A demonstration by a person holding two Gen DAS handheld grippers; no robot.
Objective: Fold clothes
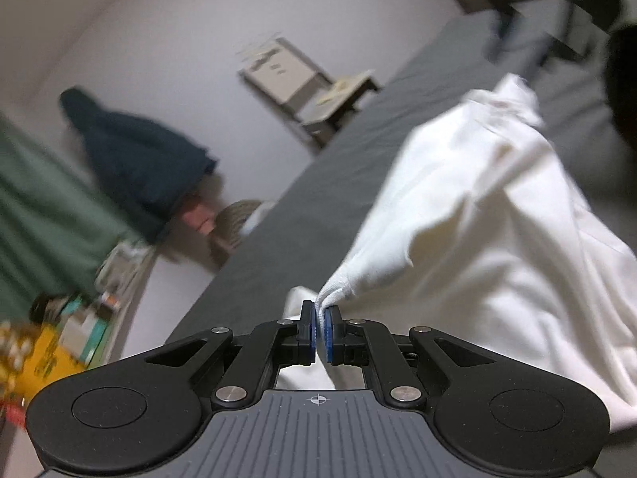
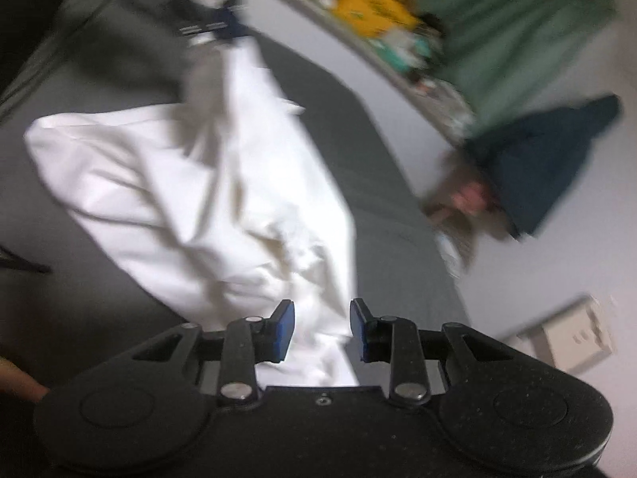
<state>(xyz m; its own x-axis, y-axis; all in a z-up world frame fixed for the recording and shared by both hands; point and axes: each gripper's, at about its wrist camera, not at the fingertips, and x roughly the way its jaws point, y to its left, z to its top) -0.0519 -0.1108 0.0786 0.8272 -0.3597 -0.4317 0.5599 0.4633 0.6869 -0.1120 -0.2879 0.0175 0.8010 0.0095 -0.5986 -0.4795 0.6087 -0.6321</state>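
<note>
A grey bed [image 1: 338, 151] fills most of both views, running off toward a pale wall. On it lies a white garment [image 1: 477, 207], bunched and creased, stretched between the two grippers. Beyond the bed's edge, a green curtain [image 1: 36, 207] hangs beside a dark blue cloth [image 1: 139, 159], and a small pale nightstand [image 1: 302, 83] stands against the wall; a shelf of blurred, brightly coloured items [image 2: 374, 8] sits near the curtain. The left gripper [image 1: 319, 320] is clenched on a ribbed hem of the white garment, the fabric pulled taut from its blue pads [image 1: 329, 334]. The right gripper [image 2: 321, 328] is released, its jaws standing apart with the garment's cloth lying between them, though the blur hides whether either pad touches it.
</note>
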